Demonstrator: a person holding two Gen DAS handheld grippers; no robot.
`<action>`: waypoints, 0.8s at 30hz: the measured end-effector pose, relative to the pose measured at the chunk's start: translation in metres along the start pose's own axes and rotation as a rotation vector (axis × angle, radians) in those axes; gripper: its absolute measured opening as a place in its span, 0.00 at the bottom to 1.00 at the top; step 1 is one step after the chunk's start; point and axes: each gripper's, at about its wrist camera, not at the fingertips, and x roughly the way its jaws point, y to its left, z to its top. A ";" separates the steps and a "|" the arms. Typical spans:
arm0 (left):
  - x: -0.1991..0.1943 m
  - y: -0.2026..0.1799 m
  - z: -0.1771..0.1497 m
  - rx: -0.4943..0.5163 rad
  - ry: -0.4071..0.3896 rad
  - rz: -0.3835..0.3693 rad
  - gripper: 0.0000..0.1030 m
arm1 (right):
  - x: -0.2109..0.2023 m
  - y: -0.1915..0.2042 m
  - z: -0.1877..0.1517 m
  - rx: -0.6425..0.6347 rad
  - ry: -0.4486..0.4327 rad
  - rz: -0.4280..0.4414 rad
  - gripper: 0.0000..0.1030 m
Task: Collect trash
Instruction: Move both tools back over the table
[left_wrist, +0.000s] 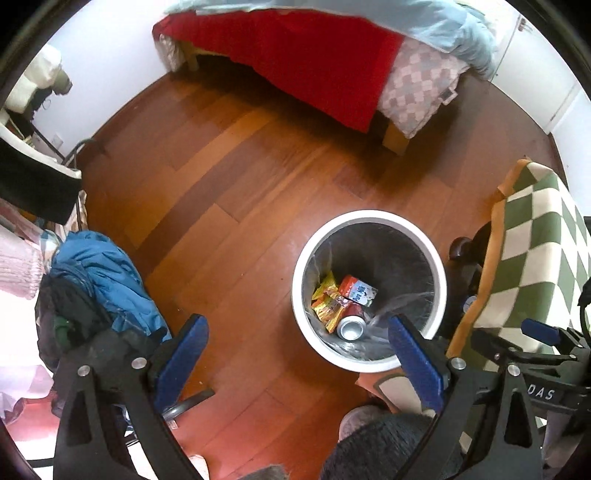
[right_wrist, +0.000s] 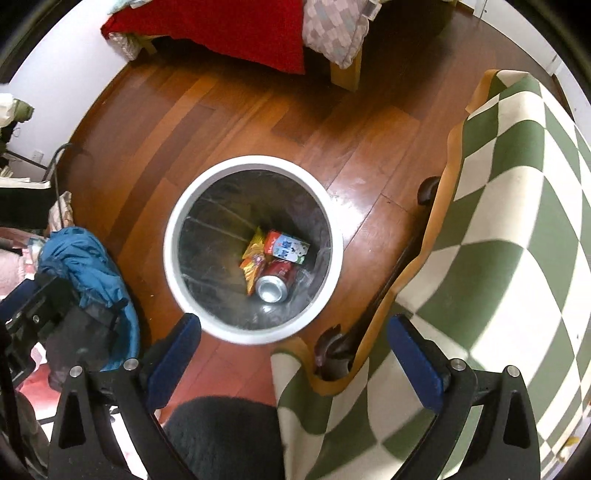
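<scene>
You are holding both grippers — left gripper (left_wrist: 295, 354) and right gripper (right_wrist: 295, 354) — spread wide and empty above the white bin (right_wrist: 207, 325). The can (right_wrist: 275, 282), carton (right_wrist: 286, 249) and wrappers (right_wrist: 253, 266) are lying at its bottom. The risk is swinging away low — the checkered blanket (right_wrist: 498, 221) is hanging just beside the bin, and the blue clothes (left_wrist: 107, 277) are crowding the other side.
</scene>
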 end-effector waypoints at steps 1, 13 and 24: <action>-0.006 -0.002 -0.001 0.006 -0.008 -0.002 0.96 | -0.007 0.001 -0.004 -0.004 -0.007 0.006 0.99; -0.088 -0.017 -0.018 0.040 -0.129 -0.027 0.96 | -0.102 -0.002 -0.045 -0.011 -0.142 0.068 0.99; -0.174 -0.039 -0.042 0.074 -0.269 -0.051 0.96 | -0.200 -0.030 -0.103 0.066 -0.318 0.168 0.99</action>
